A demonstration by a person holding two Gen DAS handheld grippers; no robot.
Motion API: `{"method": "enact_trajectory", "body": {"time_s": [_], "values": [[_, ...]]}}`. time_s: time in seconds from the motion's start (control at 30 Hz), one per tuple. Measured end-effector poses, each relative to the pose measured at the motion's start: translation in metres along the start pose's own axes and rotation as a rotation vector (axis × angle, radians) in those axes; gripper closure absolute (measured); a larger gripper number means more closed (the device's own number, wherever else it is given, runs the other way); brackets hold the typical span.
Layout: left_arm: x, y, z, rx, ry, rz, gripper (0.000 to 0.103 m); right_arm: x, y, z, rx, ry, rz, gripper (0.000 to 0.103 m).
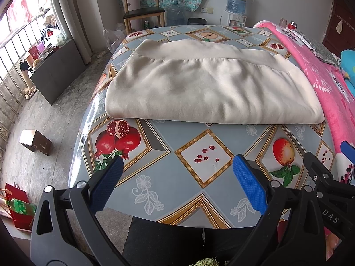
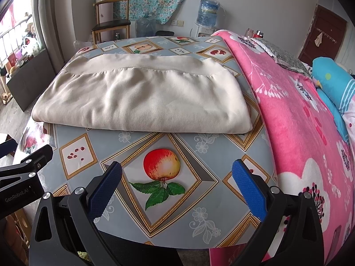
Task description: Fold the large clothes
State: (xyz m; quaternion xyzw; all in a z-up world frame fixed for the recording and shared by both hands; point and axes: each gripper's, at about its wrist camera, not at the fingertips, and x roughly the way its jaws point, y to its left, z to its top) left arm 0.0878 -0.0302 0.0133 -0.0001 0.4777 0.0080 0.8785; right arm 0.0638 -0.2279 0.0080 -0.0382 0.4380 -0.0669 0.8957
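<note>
A: Where is the cream garment [image 1: 206,88]?

B: It lies folded on the bench [image 1: 188,177], on the far half of the fruit-patterned cloth. Its wide hem band is at the far side, and the folded edge faces the tongs.

A: And the left tongs [image 1: 177,184]?

B: Their blue pads are wide apart and hold nothing. They hover over the near edge of the bench, apart from the garment.

A: The right tongs [image 2: 177,186]?

B: The same: spread, holding nothing, above the printed apple [image 2: 161,164]. A pink blanket [image 2: 299,122] lies just beside the bench on the right.
</note>
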Motion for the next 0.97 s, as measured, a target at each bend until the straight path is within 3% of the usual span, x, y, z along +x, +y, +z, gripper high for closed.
{"method": "enact_trajectory", "body": {"time_s": [0.97], "values": [[-0.0037, -0.0015, 0.0029, -0.001, 0.004, -0.001, 0.008, 0.0003, 0.0002, -0.0002, -0.001, 0.002, 0.0, 0.006]]}}
